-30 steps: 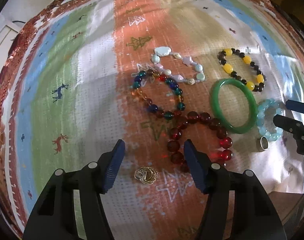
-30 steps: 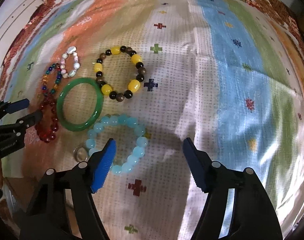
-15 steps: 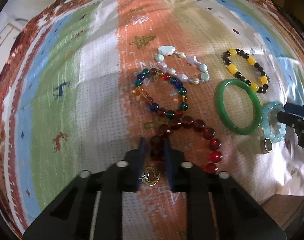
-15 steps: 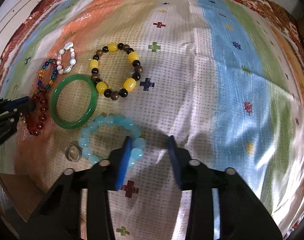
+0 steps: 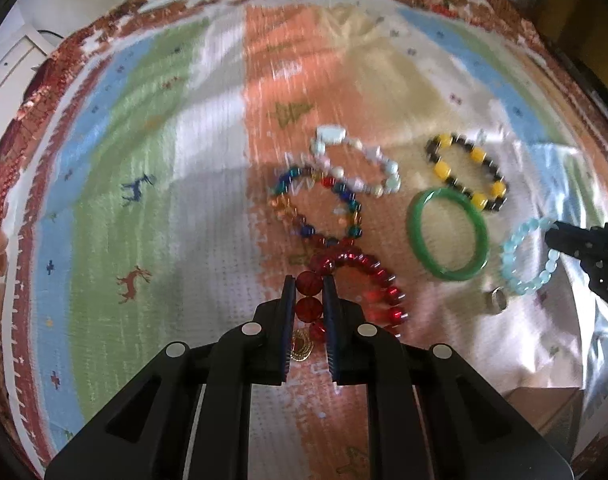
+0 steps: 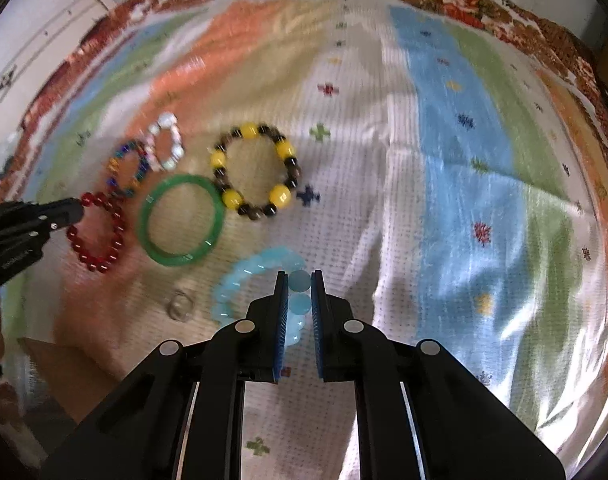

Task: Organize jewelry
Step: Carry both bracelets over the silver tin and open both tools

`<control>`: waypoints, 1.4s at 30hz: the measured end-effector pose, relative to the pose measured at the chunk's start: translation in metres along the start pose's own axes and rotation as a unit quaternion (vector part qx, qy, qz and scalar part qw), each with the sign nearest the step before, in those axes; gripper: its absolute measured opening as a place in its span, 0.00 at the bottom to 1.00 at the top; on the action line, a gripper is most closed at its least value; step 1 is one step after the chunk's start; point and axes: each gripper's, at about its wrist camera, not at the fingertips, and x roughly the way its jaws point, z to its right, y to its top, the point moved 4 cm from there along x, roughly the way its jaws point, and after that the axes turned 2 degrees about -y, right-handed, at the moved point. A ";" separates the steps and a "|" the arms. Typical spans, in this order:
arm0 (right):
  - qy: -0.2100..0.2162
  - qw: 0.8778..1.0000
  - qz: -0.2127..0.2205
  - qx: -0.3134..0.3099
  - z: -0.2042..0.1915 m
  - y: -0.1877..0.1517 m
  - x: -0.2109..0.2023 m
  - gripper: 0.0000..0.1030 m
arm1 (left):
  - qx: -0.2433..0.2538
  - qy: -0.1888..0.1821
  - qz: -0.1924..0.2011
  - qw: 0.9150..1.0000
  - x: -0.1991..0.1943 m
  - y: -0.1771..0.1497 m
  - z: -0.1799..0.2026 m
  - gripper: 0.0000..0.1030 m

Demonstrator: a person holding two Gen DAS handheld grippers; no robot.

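My left gripper is shut on the red bead bracelet; it also shows in the right wrist view. My right gripper is shut on the light blue bead bracelet, which also shows in the left wrist view. A green bangle, a yellow-and-black bead bracelet, a multicolour bead bracelet and a pale stone bracelet lie on the striped cloth. A gold pendant lies under the left jaws. A silver ring lies left of the blue bracelet.
The patterned cloth covers the table, with a bare brown corner at the near edge. White furniture stands beyond the far left edge.
Both grippers moved forward and closed from open, the left onto the red bracelet and the right onto the light blue bracelet. Both bracelets now look slightly lifted or shifted and blurred.
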 end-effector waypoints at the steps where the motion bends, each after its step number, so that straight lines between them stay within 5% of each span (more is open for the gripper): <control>1: 0.004 1.000 0.009 0.002 0.000 0.000 -0.006 0.12 | -0.003 0.001 0.007 1.000 -0.005 0.001 0.000 0.12; 42: 0.047 0.987 0.144 -0.054 -0.058 -0.039 -0.134 0.12 | 0.006 -0.029 0.148 0.989 -0.141 -0.045 0.038 0.12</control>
